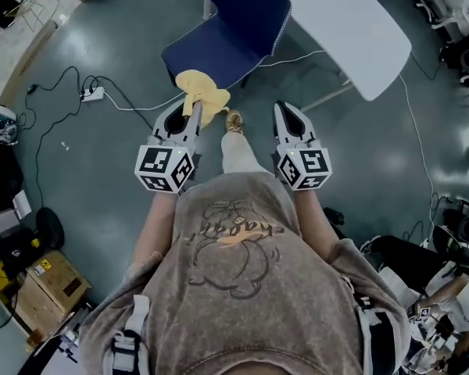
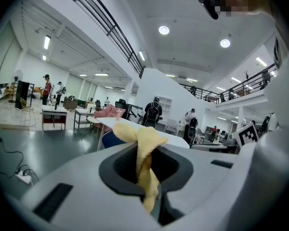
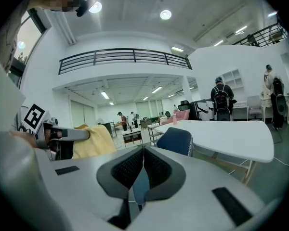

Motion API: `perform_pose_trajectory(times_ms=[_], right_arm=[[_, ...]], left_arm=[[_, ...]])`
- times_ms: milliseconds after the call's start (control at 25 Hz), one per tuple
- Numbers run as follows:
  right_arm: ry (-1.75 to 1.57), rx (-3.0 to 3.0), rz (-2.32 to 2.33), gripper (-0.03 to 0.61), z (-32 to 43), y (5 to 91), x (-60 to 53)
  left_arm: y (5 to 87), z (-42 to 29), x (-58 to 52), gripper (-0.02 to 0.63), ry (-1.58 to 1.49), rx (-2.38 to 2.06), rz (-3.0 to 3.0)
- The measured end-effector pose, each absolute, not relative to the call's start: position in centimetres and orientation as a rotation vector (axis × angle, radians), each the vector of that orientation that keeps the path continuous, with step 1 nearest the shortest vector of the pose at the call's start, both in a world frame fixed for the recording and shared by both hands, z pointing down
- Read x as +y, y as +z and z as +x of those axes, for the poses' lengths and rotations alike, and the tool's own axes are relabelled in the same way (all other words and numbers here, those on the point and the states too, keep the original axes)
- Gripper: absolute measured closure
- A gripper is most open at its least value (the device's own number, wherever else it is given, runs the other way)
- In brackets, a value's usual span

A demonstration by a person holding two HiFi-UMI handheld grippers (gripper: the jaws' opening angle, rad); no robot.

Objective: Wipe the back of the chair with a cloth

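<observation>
the left claw [image 1: 189, 114] pinches the yellow cloth [image 1: 202, 92], which bunches beyond its tips, with the blue chair [image 1: 236, 23] straight ahead, while the right claw [image 1: 286, 112] alongside has its jaws pressed together on nothing.

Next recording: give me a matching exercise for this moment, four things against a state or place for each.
Things:
1. soft yellow cloth
2. dark blue padded chair
3. white rounded table
4. right hand-held gripper

States or places:
A. jaws together, holding nothing
B. pinched in the left hand-held gripper
C. beyond the chair, at the head view's upper right
D. directly ahead of the cloth, next to the table

Pairs: 1-B, 2-D, 3-C, 4-A
</observation>
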State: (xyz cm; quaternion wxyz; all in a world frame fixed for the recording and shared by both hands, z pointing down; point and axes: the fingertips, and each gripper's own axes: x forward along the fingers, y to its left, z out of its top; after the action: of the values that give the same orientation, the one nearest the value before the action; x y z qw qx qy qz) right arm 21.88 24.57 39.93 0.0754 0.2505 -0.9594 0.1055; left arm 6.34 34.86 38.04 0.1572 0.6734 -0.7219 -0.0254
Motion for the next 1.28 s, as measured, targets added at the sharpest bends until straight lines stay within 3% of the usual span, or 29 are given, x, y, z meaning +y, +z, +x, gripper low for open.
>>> perform_pose_trajectory(times_ms=[680, 1280], right_arm=[[0.34, -2.878, 0.63, 0.551, 10.8, 37.4, 4.1], [0.413, -2.873, 0.56, 0.551, 4.7, 38.2, -4.3]], left_arm=[[34.4, -4.3, 15.6, 0.569, -0.118, -2.108, 1.845], [34.3, -10.9, 7.9, 0.569, -0.099, -2.133, 1.767]])
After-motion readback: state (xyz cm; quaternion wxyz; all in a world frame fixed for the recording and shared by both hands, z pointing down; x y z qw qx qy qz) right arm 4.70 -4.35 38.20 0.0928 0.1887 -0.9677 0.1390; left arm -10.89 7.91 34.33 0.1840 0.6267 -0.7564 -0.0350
